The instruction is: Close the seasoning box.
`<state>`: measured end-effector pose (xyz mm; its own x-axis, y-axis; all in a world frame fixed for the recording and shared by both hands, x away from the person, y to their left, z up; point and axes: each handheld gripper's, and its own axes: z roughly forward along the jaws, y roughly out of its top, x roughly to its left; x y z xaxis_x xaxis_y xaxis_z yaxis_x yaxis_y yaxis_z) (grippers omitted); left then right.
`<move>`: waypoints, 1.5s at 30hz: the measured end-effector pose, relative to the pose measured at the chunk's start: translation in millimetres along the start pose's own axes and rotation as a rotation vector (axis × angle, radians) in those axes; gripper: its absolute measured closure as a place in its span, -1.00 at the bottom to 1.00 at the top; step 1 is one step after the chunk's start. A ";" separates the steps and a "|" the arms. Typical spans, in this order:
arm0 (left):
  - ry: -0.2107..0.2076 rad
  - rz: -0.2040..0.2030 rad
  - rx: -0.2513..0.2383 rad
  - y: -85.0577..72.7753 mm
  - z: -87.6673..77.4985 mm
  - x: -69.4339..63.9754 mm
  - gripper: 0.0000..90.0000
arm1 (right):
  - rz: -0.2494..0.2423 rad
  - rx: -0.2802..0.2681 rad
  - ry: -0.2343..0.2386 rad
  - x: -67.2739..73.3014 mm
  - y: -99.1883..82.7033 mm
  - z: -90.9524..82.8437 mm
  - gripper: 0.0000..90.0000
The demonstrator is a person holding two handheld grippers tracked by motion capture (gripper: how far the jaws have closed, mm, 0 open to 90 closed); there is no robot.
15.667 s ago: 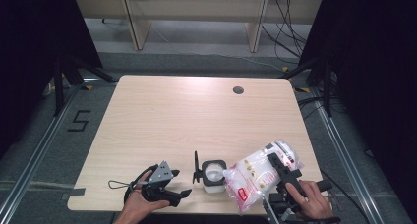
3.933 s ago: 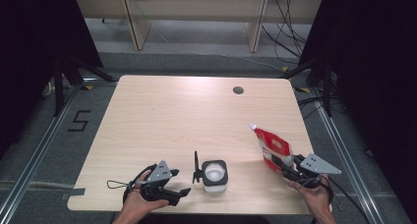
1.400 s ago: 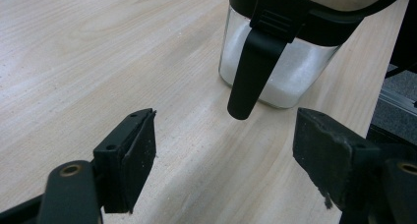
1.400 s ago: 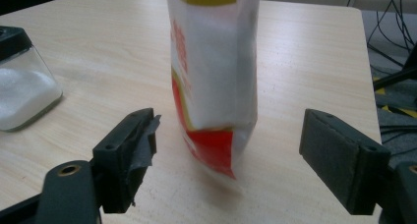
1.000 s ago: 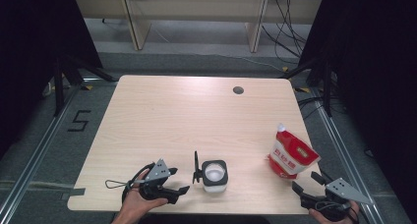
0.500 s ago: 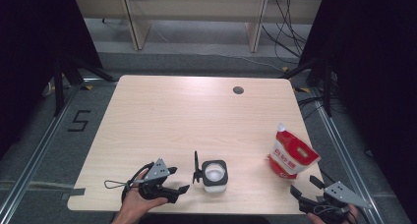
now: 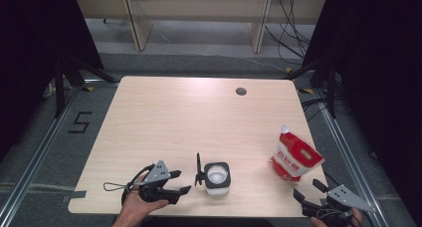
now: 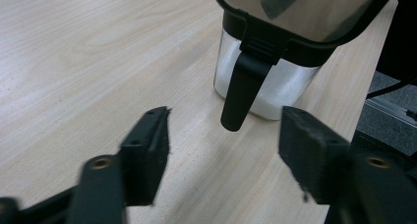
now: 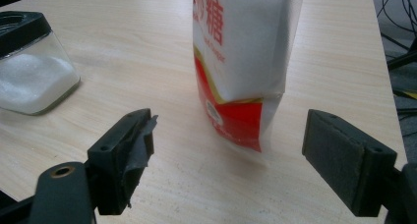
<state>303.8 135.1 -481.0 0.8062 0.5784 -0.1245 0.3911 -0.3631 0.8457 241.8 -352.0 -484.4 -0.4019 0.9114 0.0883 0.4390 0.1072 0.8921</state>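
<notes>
A clear square jar [image 7: 217, 178] with a black rim holds white granules near the table's front edge; its hinged lid [image 7: 198, 169] stands open on the left side. My left gripper [image 7: 180, 182] lies just left of it, open. In the left gripper view the jar [image 8: 275, 94] and the lid's black tab [image 8: 239, 94] sit just ahead of that gripper [image 8: 223, 135], whose jaws have just been closing with nothing pressed between them. A red and white bag [image 7: 294, 154] stands upright at the right. My right gripper [image 7: 307, 188] is open just in front of it, apart from the bag [image 9: 241, 52].
The wooden table [image 7: 189, 117] has a round cable hole [image 7: 241, 91] near its far edge. The right gripper view also shows the jar [image 9: 29, 71] at its left. Cables and shelf legs lie on the floor beyond the table.
The bag, earlier held tilted in my right gripper by the jar, now stands free at the right. The right gripper has let go and drawn back toward the near edge. The left hand stayed put.
</notes>
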 end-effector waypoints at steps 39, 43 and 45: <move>0.029 0.204 -0.095 70.8 -9.0 -27.9 0.98 | -0.016 -0.012 -0.019 -2.8 -0.2 -1.4 -0.52; 0.025 0.216 -0.082 72.5 -3.8 -30.4 0.98 | -0.003 -0.010 -0.013 -1.7 -0.5 -0.8 -0.52; 0.016 0.204 -0.083 72.2 0.6 -32.6 0.98 | -0.001 -0.012 -0.009 -1.6 -0.5 -0.8 -0.52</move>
<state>306.0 89.5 -416.1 0.8573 0.5111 0.0613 0.1823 -0.4129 0.8924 241.7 -353.9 -484.7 -0.3945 0.9151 0.0837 0.4290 0.1029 0.8974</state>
